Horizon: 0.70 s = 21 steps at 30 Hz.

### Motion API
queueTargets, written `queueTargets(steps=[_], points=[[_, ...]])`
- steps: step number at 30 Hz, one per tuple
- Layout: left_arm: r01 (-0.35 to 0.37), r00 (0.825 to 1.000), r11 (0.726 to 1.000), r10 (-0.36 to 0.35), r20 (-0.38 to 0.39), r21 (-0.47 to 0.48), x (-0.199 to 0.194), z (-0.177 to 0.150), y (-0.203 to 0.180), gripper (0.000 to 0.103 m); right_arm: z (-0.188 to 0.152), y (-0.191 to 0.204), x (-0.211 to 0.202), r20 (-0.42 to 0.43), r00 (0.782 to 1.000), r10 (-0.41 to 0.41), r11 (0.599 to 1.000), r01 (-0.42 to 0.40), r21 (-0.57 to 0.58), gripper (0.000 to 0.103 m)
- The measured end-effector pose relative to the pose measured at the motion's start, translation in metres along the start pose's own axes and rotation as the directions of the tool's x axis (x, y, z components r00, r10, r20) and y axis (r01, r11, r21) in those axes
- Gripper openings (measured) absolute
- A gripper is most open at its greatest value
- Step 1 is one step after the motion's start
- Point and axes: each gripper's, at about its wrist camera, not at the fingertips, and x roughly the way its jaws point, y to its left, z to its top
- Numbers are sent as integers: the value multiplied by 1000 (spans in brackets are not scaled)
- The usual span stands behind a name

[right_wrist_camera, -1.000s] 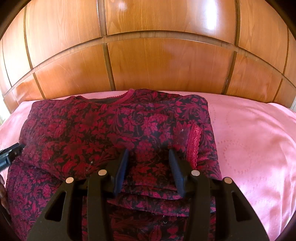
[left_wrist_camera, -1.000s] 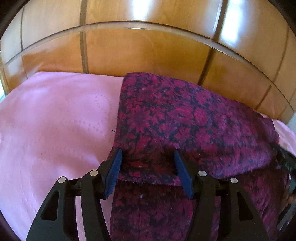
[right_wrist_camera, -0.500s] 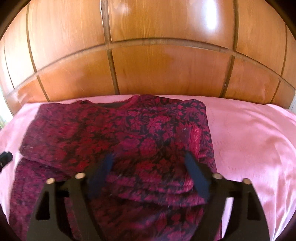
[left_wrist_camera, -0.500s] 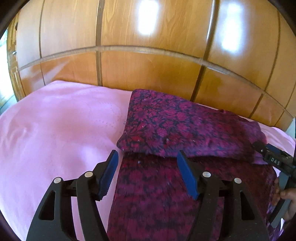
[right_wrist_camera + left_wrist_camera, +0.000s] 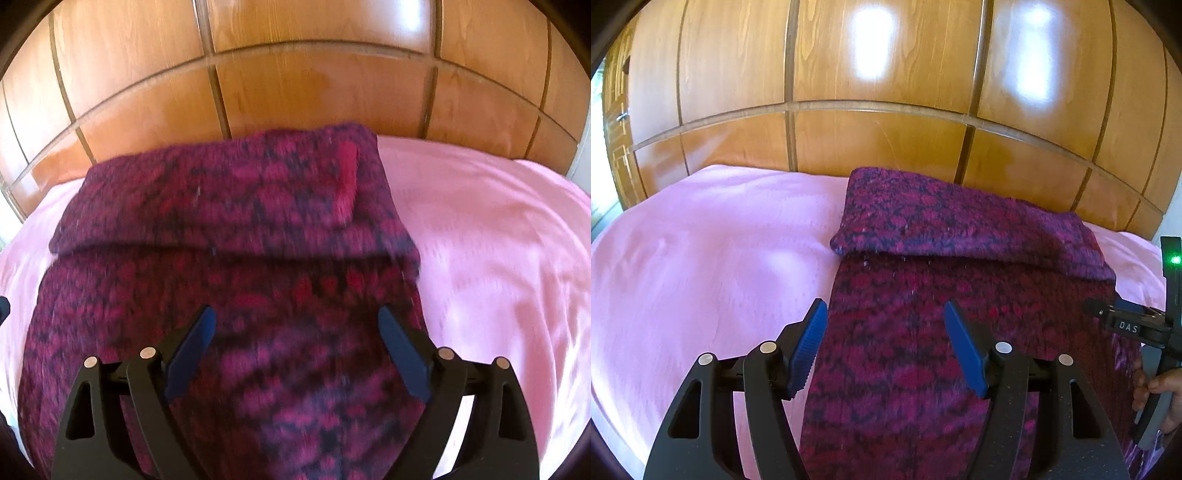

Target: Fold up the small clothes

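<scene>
Garment, dark red and black floral-patterned knit fabric [image 5: 916,369]: lies on the bed, near its head edge and about midway across. Its far part is folded back over itself into a thick band [image 5: 236,199] running crosswise, with the fold's lower edge raised slightly above the single layer beneath. A plain red trimmed strip [image 5: 347,173] shows on top of the folded band toward its right end. The near part runs flat toward the foot of the bed.

Bed cover, smooth pale pink sheet [image 5: 701,266]: bare on both sides of the garment, faint stitched pattern visible on the left.

Headboard, glossy orange-brown wood panels with dark grooves [image 5: 879,147]: stands directly behind the garment's far edge, bright light patches reflected on it.

Left gripper, black frame with blue pads [image 5: 884,343]: jaws apart, nothing clamped; held above the garment's left edge, the left pad over the pink sheet and the right pad over the fabric.

Right gripper, black frame with dark blue pads [image 5: 295,339]: jaws opening, wide apart and empty, held above the flat near part of the garment; this view is blurred. In the left view its side appears at the right margin, with a green light and a person's hand [image 5: 1160,391] on the handle.
</scene>
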Motion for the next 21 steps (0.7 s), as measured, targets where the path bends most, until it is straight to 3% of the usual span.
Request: queueTargets(steps=[8,15,21], points=[[-8,999,1000,8,-31,-12,-8,-23,7,65,-28,-4,-27,-6,999,34,999,-35,-22,90],[-12,997,1000,11,-74,-23,-10,-43,21,65,-44,-26,-61,44,998,52,997,-54,48,90],[-5,993,999,0,-120,-38,-15,-60,37,65,-73,-52,-73,-12,994,107,988,-105,114,84]])
